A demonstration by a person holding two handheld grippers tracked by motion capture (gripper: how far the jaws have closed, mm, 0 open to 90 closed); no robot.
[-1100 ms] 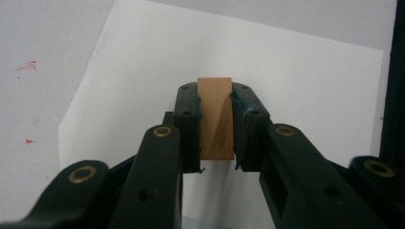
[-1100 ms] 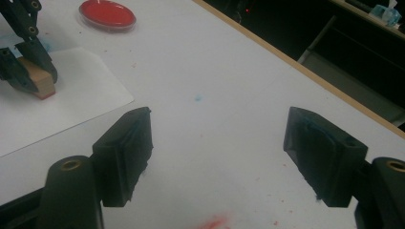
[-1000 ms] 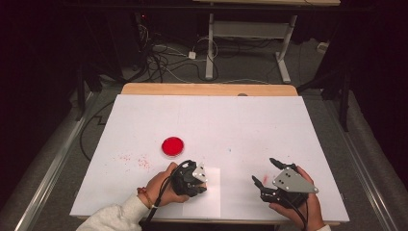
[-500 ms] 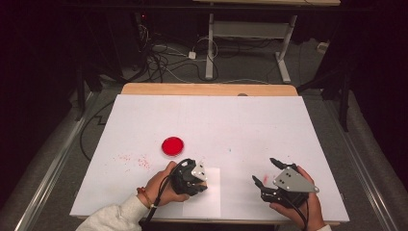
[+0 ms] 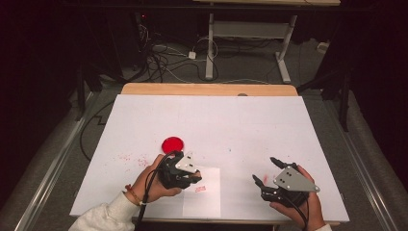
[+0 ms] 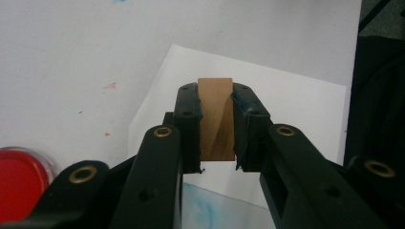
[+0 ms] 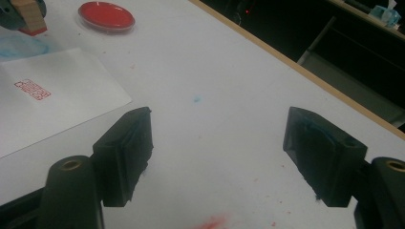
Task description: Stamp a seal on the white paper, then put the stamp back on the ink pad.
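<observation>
Left tool (image 5: 192, 177) has come up a bit off the paper sheet (image 5: 204, 202) vs. the earlier frame; right tool (image 5: 267, 171) hasn't shifted. Near edge of the worktop (image 5: 240, 125): both hands w/ their tools, left hand (image 5: 155, 179) in a white sleeve, right hand (image 5: 300, 202) at the near right corner. Left tool's jaws are clamped tight on a wooden stamp (image 6: 216, 119), block upright between the pads, its red-inked foot seen in the right tool's view (image 7: 32, 31). Stamp hangs just above the sheet's far-left part. Red stamped mark (image 7: 32, 89) sits on the sheet, just beside the stamp. Right tool's jaws stand wide apart, nothing between them, bare worktop under them w/ a few red smudges. Further out, red ink pad (image 5: 173, 144), a round dish, lies beyond the left tool, near but apart from the sheet. Red specks to the pad's left.
</observation>
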